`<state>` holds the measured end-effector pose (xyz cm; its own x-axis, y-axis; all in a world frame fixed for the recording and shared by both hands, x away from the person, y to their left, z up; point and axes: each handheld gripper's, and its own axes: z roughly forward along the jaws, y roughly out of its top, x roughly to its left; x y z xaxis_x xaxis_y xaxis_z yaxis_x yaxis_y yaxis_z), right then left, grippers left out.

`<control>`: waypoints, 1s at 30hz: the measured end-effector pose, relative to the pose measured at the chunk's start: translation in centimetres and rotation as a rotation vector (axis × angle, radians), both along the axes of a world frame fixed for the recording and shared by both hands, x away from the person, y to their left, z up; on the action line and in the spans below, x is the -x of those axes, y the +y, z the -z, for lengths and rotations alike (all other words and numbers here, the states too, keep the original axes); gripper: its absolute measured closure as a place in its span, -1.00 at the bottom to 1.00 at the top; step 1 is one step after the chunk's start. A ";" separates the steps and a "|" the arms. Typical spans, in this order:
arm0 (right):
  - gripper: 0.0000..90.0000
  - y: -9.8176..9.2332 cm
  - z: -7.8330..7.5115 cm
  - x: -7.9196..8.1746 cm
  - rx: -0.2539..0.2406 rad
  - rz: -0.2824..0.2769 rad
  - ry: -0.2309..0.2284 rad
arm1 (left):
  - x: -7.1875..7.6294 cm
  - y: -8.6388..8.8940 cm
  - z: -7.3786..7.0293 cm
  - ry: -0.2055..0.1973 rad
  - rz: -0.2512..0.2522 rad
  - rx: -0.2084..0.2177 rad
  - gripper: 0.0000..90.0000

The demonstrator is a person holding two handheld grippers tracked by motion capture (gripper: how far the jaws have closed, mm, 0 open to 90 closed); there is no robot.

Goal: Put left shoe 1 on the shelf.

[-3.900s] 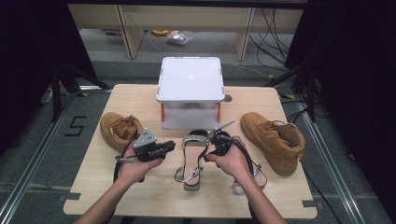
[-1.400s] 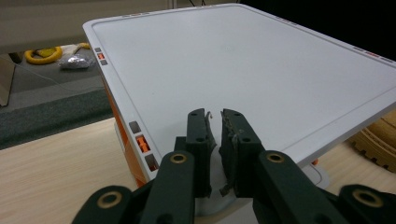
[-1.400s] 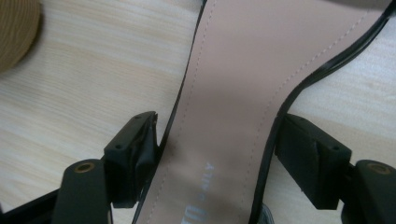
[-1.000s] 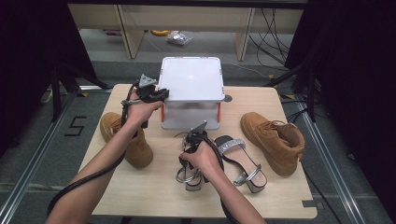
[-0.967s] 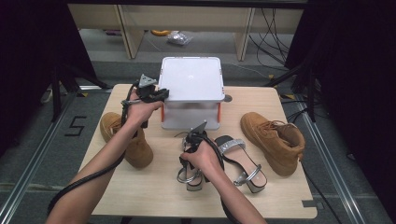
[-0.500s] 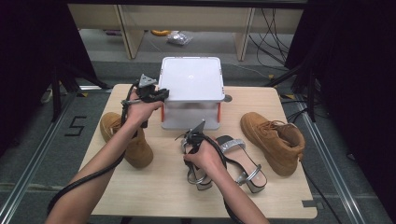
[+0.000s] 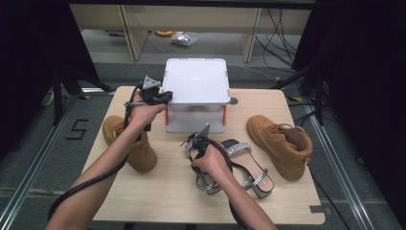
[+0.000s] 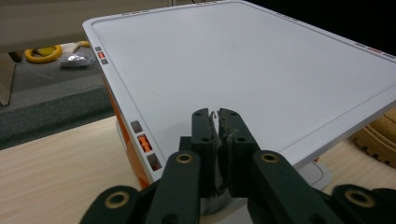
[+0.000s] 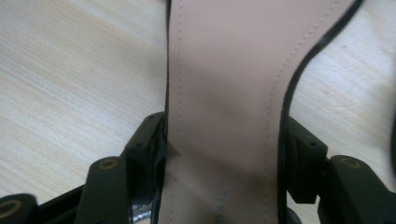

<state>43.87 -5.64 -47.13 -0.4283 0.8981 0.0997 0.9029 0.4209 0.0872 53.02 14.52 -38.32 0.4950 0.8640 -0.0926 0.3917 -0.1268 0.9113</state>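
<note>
The right claw straddles the sandal lying on the desk; its jaws have just been closing and now touch both edges of the sole, whose long axis runs straight ahead between them. The left claw is clenched on the box lid's rim

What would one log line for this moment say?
left gripper: jaws just closing on lid rim | right gripper: jaws just closing across sandal sole

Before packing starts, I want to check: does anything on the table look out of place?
Slightly: the two tan boots are split, left boot and right boot at opposite ends. The sandals lie together; the box is closed.
</note>
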 end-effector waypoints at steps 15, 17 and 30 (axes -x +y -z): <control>-0.03 -1.2 -1.4 0.2 -0.095 0.027 -0.055 | 0.0 -0.1 -0.1 0.009 -0.011 -0.009 1.00; -0.03 -1.3 -2.0 0.5 -0.111 0.046 -0.090 | 0.0 -0.1 -0.1 0.009 -0.012 -0.010 1.00; -0.03 -0.7 -3.4 -0.2 -0.154 0.034 -0.166 | 0.0 -0.2 -0.2 0.012 -0.011 -0.014 1.00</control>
